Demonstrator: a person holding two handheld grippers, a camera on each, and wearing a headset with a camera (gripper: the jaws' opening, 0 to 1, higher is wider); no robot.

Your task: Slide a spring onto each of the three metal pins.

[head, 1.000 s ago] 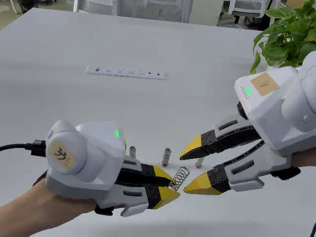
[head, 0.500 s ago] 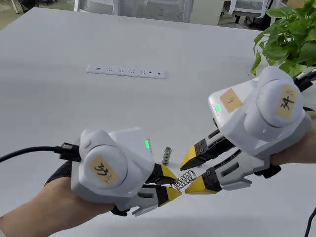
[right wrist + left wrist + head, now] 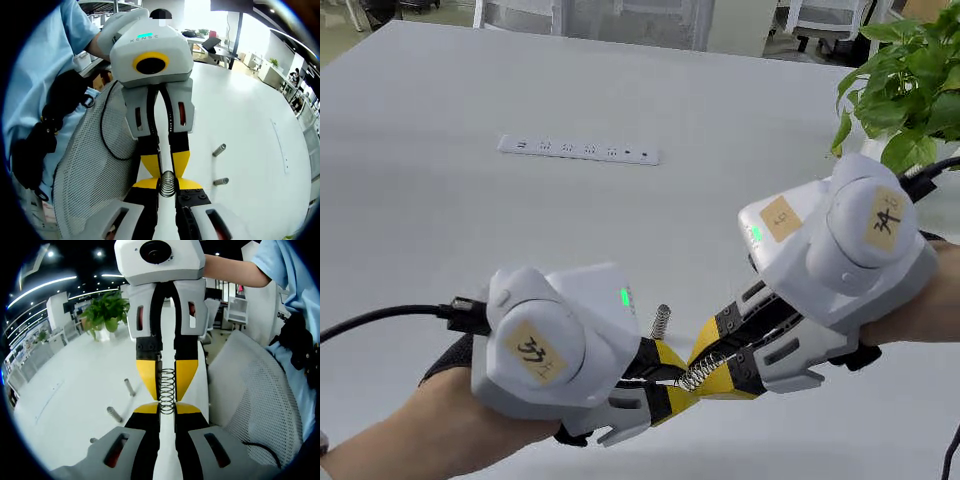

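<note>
A loose metal spring [image 3: 698,370] hangs between the two grippers' yellow tips above the white table [image 3: 520,230]. My left gripper [image 3: 672,392] is shut on one end of it, seen in its own view at the spring [image 3: 167,390]. My right gripper [image 3: 715,368] comes in from the right, its jaws pressed on both sides of the same spring [image 3: 167,184]. Behind the tips, one spring-covered pin [image 3: 660,320] stands on the table. Two spring-covered pins [image 3: 219,149] [image 3: 221,181] appear in the right gripper view. The third pin is hidden in the head view.
A white power strip [image 3: 578,150] lies further back on the table. A potted plant [image 3: 905,90] stands at the right edge. A black cable [image 3: 380,318] trails from the left gripper. A mesh chair [image 3: 250,390] and a person in a blue shirt sit behind the grippers.
The right gripper was open a second ago; it has moved in toward the left gripper and its jaws have shut onto the spring. Both grippers have drawn together.
</note>
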